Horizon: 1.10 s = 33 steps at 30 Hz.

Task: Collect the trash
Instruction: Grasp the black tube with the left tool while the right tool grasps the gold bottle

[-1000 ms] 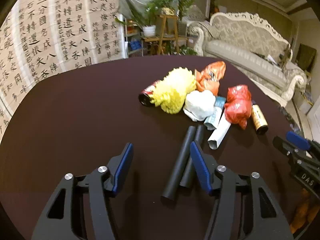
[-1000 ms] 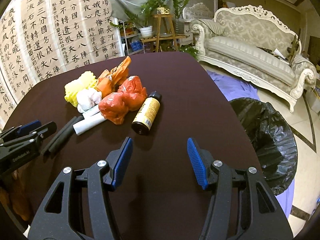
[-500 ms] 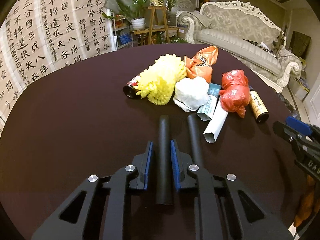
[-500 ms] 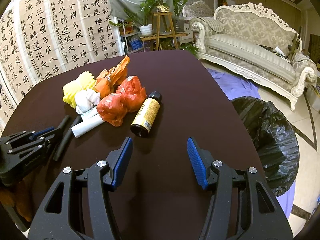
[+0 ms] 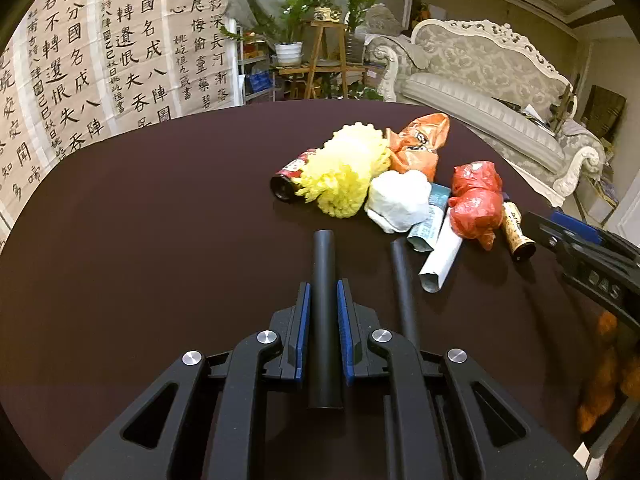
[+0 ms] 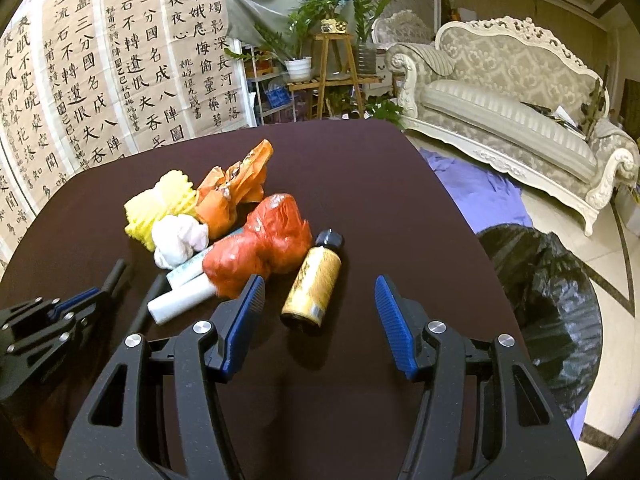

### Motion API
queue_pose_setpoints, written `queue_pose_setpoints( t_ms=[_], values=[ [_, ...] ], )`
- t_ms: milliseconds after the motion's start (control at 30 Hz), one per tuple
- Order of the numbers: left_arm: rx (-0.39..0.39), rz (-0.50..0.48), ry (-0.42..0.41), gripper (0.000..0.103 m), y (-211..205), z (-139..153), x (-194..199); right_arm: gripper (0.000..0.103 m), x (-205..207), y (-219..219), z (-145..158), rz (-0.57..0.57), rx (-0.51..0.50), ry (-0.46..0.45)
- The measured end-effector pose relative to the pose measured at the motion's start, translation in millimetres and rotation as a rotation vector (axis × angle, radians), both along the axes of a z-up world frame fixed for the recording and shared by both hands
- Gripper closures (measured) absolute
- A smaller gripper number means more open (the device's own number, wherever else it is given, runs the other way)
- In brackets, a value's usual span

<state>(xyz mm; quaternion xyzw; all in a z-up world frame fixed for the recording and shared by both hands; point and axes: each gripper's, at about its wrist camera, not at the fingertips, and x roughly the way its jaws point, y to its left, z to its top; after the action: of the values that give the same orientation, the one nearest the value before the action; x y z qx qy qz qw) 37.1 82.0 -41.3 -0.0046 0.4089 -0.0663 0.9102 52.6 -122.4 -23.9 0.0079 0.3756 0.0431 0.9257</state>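
My left gripper [image 5: 323,292] has its blue pads closing onto a black tube [image 5: 323,256] that lies along the jaws on the dark table [image 5: 140,240]. A second black tube [image 5: 402,280] lies just to its right. Beyond them is a trash heap: yellow foam net [image 5: 344,176], white wad [image 5: 396,200], orange bag [image 5: 416,148], red bag [image 5: 476,204], rolled paper [image 5: 440,256]. My right gripper [image 6: 319,286] is open, its fingers on either side of the near end of a yellow-labelled bottle [image 6: 320,268] without touching it.
A bin lined with a black bag [image 6: 548,300] stands on the floor past the table's right edge, over purple cloth [image 6: 476,188]. A dark bottle [image 5: 286,180] lies half under the foam net. A sofa [image 6: 512,116] and plant stand [image 6: 336,64] are behind.
My left gripper shifted right over one black tube and shut on it, then tightened. My right gripper moved forward toward the yellow-labelled bottle, still open.
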Motion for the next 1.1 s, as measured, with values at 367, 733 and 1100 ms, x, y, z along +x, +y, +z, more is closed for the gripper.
queue_pose_setpoints(
  t_ms=[367,733,1100],
  values=[
    [-0.015,0.024,0.011,0.089,6,0,4,0.079,17,-1,-14,0.007,-0.010,0.075],
    [-0.024,0.048,-0.018,0.089,8,4,-4,0.079,-8,-4,-14,0.023,-0.006,0.078],
    [-0.025,0.011,-0.060,0.089,-19,14,-23,0.079,-45,-23,-4,-0.003,-0.004,0.020]
  ],
)
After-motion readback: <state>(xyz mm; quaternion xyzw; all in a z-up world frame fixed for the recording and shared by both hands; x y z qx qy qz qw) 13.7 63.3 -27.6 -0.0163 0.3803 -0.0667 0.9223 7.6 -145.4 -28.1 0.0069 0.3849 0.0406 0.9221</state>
